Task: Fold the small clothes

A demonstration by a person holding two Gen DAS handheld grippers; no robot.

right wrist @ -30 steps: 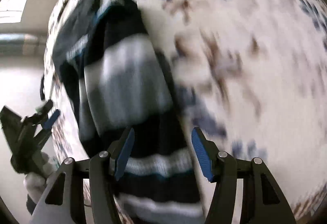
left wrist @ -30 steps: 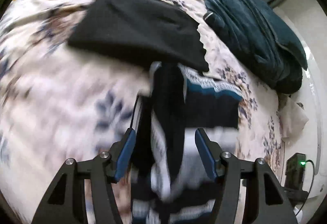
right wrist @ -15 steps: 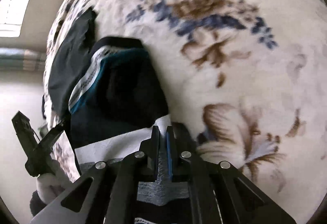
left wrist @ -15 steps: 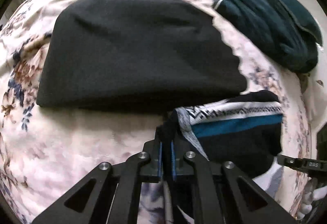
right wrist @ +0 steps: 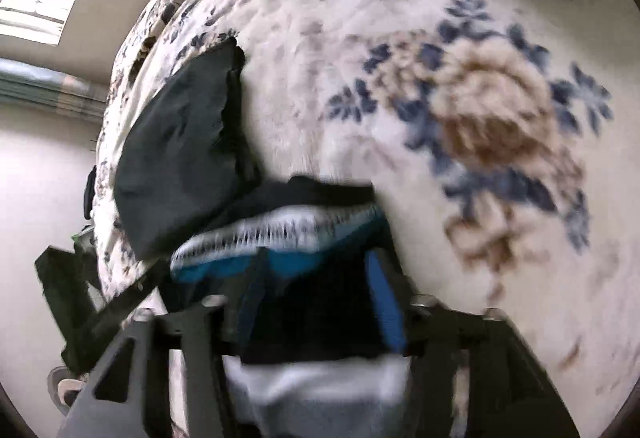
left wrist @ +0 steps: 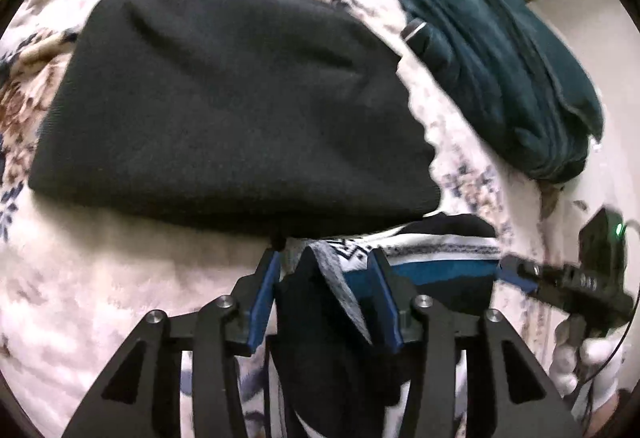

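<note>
Hand-held gripper point(right wrist: 316, 302) blurred over striped garment point(right wrist: 280, 234)

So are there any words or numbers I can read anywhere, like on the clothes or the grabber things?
None can be read.
Striped garment: only a zigzag knit pattern and stripes, no letters.
Right gripper, seen from the left wrist camera: small pale marks on its body, too blurred to read.
Black folded cloth, teal garment, floral blanket: no writing visible.
</note>
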